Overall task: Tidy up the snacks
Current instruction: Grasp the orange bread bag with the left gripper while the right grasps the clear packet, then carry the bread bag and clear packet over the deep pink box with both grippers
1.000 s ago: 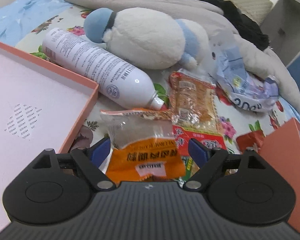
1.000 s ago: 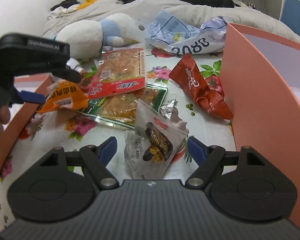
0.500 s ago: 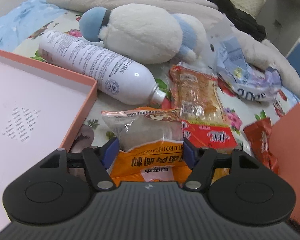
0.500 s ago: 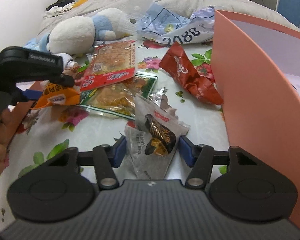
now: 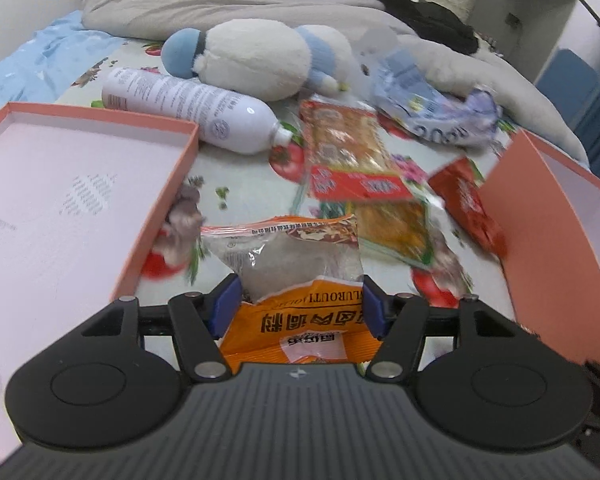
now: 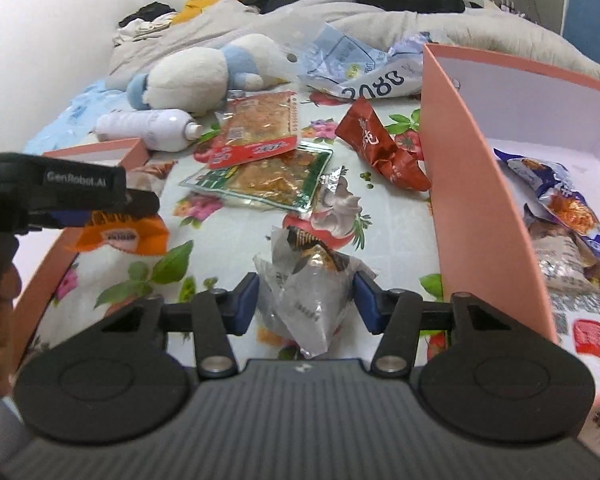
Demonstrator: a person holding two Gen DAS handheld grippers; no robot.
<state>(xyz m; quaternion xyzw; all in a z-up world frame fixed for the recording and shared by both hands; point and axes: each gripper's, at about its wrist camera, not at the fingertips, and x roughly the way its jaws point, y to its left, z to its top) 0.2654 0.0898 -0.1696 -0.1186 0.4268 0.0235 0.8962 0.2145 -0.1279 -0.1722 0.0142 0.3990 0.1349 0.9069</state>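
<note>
The orange snack packet (image 5: pixel 300 300) is held between the blue pads of the left gripper (image 5: pixel 300 304), low in the middle of the left wrist picture. The pads are closed in on it from both sides. Its long side points up the frame, away from the gripper. The flat pink box lid (image 5: pixel 60 200) is seen at the left of that picture, just beside the packet. So a short move to the left is likely all that is needed.

In the right wrist picture, a silver snack packet (image 6: pixel 304 296) is pinched by the right gripper (image 6: pixel 306 300) at the bottom middle. It is crumpled, with its dark end pointing up. The deep pink box (image 6: pixel 472 200) is seen at the right of the frame, with snacks already inside. Its tall wall stands between the packet and the inside, so the packet probably has to be lifted over it. More packets are left on the flowered sheet (image 6: pixel 236 248).
</note>
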